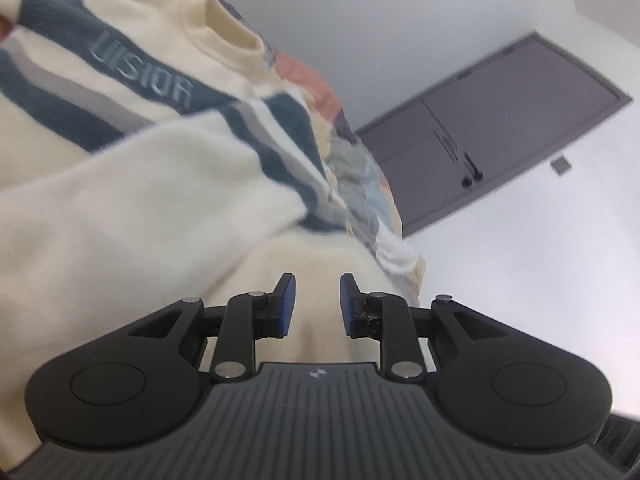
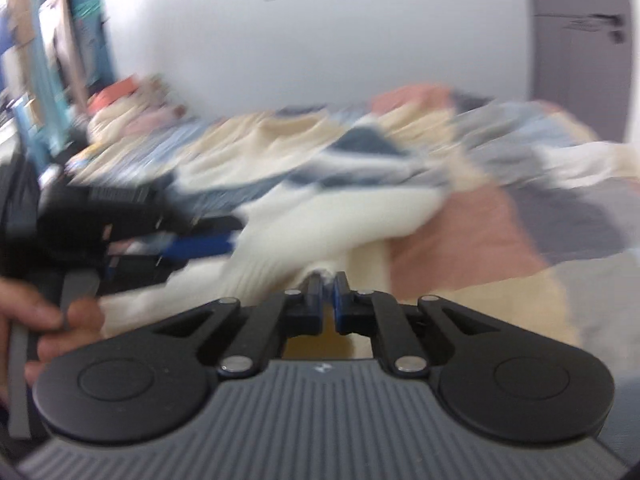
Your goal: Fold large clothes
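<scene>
A cream sweater (image 1: 120, 208) with dark teal and grey stripes and raised lettering fills the left of the left wrist view, its collar (image 1: 224, 28) toward the top. My left gripper (image 1: 317, 284) stands open over a cream part of it, with nothing between the blue pads. In the blurred right wrist view the sweater (image 2: 332, 216) lies bunched on a patchwork bed cover (image 2: 460, 240). My right gripper (image 2: 327, 280) is shut on a cream edge of the sweater, which puckers at its tips. The left gripper (image 2: 208, 244) shows at the left, held by a hand (image 2: 60, 316).
A grey-purple door (image 1: 500, 120) is set in the white wall beyond the bed; the same door (image 2: 580, 40) appears at the far right in the right wrist view. More clothes (image 2: 120, 108) are heaped at the bed's far left, beside cluttered shelves (image 2: 40, 60).
</scene>
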Demonstrator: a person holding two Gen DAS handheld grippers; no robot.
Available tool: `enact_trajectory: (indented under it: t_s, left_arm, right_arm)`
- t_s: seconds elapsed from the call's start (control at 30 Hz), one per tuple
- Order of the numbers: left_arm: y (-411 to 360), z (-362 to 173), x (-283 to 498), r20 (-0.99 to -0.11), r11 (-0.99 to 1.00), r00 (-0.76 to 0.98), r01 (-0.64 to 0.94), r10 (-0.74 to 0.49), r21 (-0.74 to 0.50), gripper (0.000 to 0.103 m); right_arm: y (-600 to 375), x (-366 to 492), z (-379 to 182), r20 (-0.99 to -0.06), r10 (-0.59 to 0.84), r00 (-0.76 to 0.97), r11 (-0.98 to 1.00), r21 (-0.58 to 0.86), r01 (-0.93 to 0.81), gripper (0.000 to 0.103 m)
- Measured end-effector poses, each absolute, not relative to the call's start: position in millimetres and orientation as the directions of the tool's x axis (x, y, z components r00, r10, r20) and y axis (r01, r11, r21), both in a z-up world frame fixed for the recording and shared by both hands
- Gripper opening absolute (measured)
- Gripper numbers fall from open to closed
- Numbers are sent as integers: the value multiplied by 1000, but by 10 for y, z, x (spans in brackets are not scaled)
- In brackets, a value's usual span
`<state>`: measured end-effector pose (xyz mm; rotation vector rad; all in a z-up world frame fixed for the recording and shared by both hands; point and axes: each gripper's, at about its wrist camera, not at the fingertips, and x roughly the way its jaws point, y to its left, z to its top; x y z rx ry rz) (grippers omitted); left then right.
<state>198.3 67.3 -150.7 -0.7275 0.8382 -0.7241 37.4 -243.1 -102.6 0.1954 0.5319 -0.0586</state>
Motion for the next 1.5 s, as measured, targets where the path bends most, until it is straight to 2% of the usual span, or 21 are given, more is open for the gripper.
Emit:
enact_trajectory:
  t_s: [0.2, 0.37, 0.57, 0.63, 0.83, 0.93, 1.17, 1.33, 1.4, 1.5]
  left_arm:
    - [217, -1634, 1852, -456, 579, 376, 351, -807, -736, 27]
    - [-206, -1739, 1793, -491, 575, 299, 431, -818, -695, 27]
    - [-624, -1999, 1783, -620, 646, 232, 462, -750, -608, 27]
    - [-661, -2057, 1788, -648, 665, 224, 464, -728, -586, 27]
    - [-634, -1997, 1754, -634, 652, 230, 485, -738, -582, 27]
    - [-561, -1903, 1720, -630, 663, 266, 497, -730, -559, 32]
    - [-228, -1662, 1727, -599, 717, 398, 449, -695, -534, 33]
    - [161, -1453, 1820, -569, 790, 550, 378, -611, -483, 33]
    - [258, -1374, 1843, -561, 831, 617, 357, -552, -427, 33]
    - [455, -1328, 1924, -545, 851, 665, 301, -510, -429, 33]
  right_arm:
    - [-2833, 274, -1020, -554, -50, 831, 940, 255, 227, 6]
    - [-2889, 53, -1004, -562, -98, 821, 918, 267, 293, 6]
    - [-2969, -47, -1087, -619, -53, 783, 891, 325, 317, 6]
    - [-2954, -86, -1052, -610, -71, 789, 894, 312, 321, 6]
    - [-2955, -52, -889, -551, -101, 828, 928, 249, 279, 6]
    - [-2970, 141, -865, -559, -41, 828, 934, 273, 230, 6]
    - [-2752, 758, -727, -528, 98, 843, 959, 277, 62, 8]
    - [-2503, 1226, -671, -476, 178, 862, 961, 271, -49, 8]
    - [-2426, 1437, -721, -481, 207, 852, 952, 298, -64, 8]
    - [-2331, 1724, -837, -488, 241, 839, 940, 332, -76, 9]
